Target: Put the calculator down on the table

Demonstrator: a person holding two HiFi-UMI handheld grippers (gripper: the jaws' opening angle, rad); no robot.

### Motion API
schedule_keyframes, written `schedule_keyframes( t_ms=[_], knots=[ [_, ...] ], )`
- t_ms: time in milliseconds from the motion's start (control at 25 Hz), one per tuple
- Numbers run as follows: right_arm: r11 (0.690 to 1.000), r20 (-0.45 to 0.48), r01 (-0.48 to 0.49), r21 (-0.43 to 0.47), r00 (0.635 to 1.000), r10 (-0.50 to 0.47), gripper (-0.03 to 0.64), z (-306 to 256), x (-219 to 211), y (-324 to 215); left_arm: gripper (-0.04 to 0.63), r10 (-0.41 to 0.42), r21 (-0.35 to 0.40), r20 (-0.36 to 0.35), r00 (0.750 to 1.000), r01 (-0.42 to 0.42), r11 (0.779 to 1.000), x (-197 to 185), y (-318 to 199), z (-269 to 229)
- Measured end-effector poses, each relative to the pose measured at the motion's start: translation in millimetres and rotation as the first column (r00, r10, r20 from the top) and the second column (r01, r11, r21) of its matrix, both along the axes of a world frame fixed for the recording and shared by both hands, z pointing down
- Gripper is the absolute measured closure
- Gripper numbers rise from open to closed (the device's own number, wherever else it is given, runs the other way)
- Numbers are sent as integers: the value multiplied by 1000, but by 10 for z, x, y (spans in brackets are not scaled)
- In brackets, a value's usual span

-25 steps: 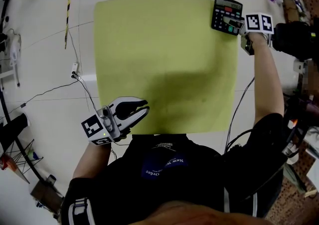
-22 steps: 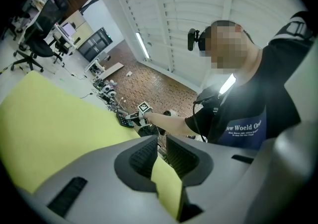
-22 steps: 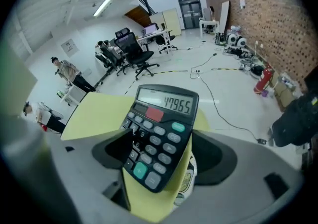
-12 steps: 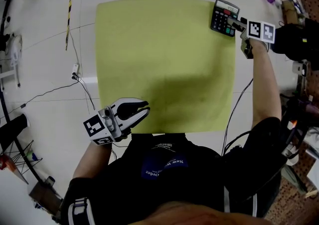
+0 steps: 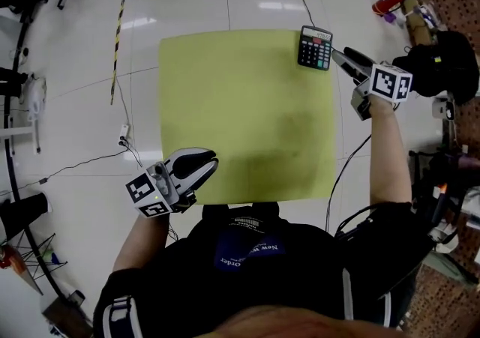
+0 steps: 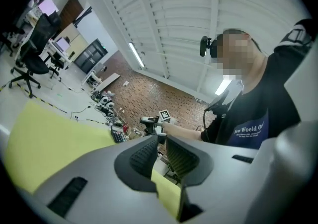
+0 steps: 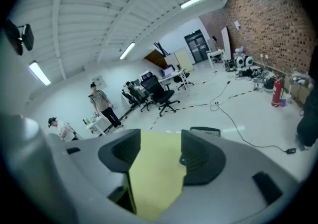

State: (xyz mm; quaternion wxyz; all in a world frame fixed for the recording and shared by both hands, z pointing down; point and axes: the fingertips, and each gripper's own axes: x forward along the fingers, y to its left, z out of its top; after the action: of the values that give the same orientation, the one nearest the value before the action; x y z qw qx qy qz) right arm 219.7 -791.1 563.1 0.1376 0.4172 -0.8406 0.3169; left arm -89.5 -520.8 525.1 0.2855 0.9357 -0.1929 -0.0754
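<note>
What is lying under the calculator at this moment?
The calculator lies flat on the yellow table, at its far right corner. The patch of table beneath it is covered, so unseen.

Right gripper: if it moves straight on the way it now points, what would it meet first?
Probably the yellow square table top, close beside the black calculator, which lies slightly off that line. Depth is unclear, so this is uncertain.

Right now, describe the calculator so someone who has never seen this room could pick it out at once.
Find the big square yellow-green table in the middle of the white floor, then go to its far right corner in the head view. The calculator lies flat there: a small dark slab with rows of keys, the only object on that bright top.
</note>
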Motion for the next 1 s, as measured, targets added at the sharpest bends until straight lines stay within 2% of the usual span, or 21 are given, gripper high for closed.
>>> schedule_keyframes(
  t_ms=[120,200,320,440,560,720,840,920,1000],
  knots=[
    [996,76,51,76,995,-57,445,-549,-208,363,535,-30,50,-10,999,31,998,-83,-33,-358],
    [982,119,100,157,986,-120,492,-964,-375,594,535,-44,79,-23,999,46,996,-131,-48,-606],
    [952,186,125,279,966,-182,627,-1596,-589,996,535,-64,98,-49,997,69,993,-255,-18,-940],
    [922,240,134,364,943,-232,629,-2131,-807,1437,535,-94,143,-62,994,102,984,-421,19,-1286],
    [886,244,148,439,930,-275,629,-2493,-1032,1875,535,-116,205,-72,991,128,970,-556,85,-1620],
    [843,187,199,501,926,-329,629,-2676,-1299,2409,535,-133,265,-72,989,147,953,-621,218,-1930],
    [812,164,250,528,908,-386,629,-2718,-1495,2756,535,-139,289,-72,988,154,945,-614,356,-2033],
    [807,187,265,528,890,-415,629,-2695,-1624,2912,535,-137,298,-82,987,155,942,-603,445,-2061],
    [817,215,279,506,876,-432,629,-2568,-1737,3031,535,-130,291,-95,987,152,944,-566,532,-2038]
  ],
)
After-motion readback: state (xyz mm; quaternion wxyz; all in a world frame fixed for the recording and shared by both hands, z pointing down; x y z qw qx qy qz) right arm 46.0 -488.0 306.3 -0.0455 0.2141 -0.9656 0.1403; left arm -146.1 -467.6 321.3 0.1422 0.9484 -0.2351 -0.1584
